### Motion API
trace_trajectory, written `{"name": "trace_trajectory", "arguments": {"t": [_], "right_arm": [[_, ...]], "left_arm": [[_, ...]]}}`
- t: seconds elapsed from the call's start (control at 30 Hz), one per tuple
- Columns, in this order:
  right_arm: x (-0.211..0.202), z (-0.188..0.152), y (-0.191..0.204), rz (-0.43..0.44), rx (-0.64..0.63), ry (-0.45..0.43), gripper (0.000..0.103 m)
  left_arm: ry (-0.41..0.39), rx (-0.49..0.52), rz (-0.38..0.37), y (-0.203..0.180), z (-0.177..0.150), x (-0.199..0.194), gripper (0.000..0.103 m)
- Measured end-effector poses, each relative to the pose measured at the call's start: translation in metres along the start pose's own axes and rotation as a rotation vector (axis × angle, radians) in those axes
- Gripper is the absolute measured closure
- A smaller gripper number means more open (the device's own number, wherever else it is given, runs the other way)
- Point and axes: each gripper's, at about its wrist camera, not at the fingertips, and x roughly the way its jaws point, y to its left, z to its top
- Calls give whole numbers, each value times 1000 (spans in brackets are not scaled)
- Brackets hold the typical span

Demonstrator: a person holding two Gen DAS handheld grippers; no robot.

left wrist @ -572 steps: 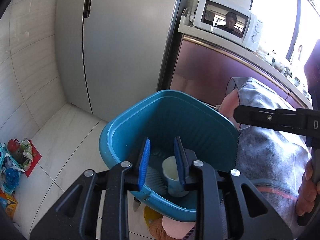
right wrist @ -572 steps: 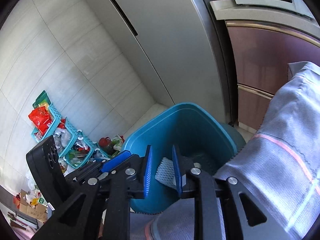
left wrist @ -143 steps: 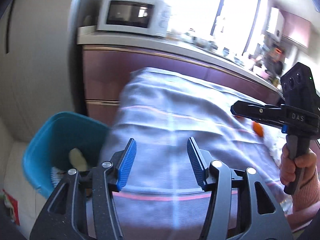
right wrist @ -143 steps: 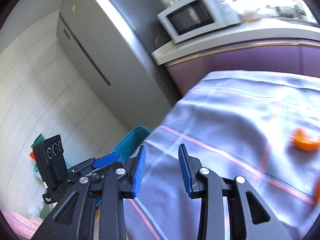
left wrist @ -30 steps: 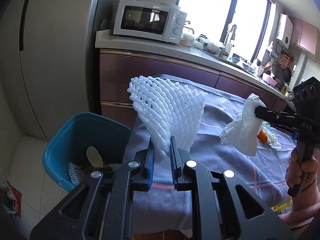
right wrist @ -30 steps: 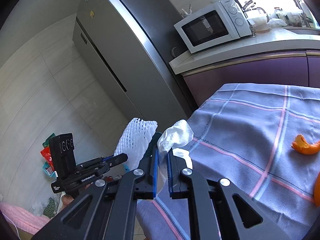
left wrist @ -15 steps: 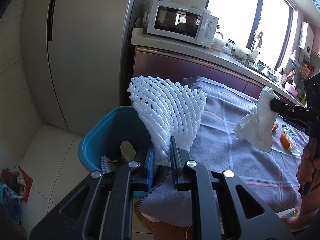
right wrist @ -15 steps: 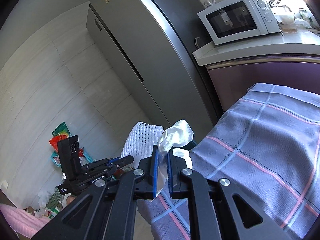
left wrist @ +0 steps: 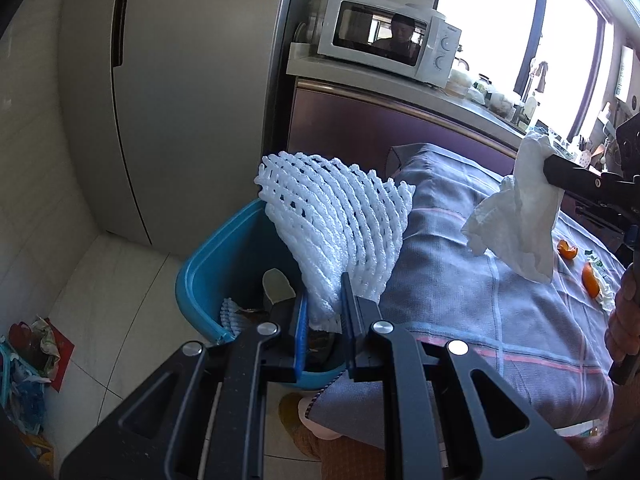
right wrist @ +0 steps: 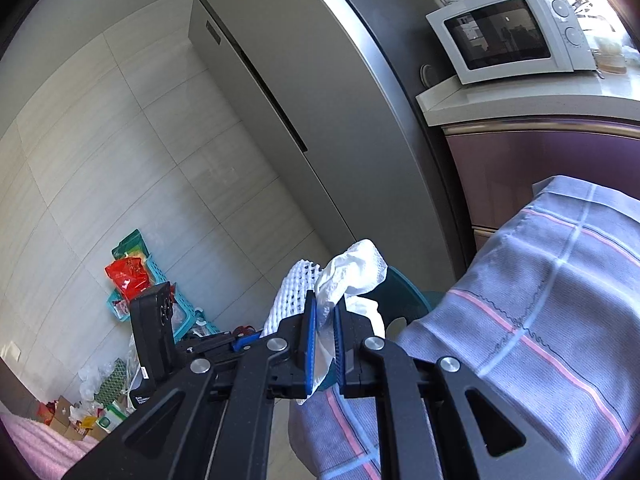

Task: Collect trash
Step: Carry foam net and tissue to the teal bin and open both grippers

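Foam net (left wrist: pixel 336 232) pinched in left tool (left wrist: pixel 323 312), tissue (right wrist: pixel 352 276) in right tool (right wrist: pixel 325 320).

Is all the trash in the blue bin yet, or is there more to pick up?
Not yet. Some trash already lies inside the blue bin. The left gripper is shut on a white foam net above the bin, and the right gripper is shut on a crumpled tissue. Neither is dropped in. Orange peels and scraps remain on the tablecloth.
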Motion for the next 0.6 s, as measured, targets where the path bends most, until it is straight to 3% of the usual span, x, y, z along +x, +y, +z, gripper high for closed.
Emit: {"name": "trace_trajectory", "arguments": {"t": [0.6], "right_arm": [[45,3,-1,15,13,57,96]], "left_arm": [[35,-28,27,9,-3,19,88]]}}
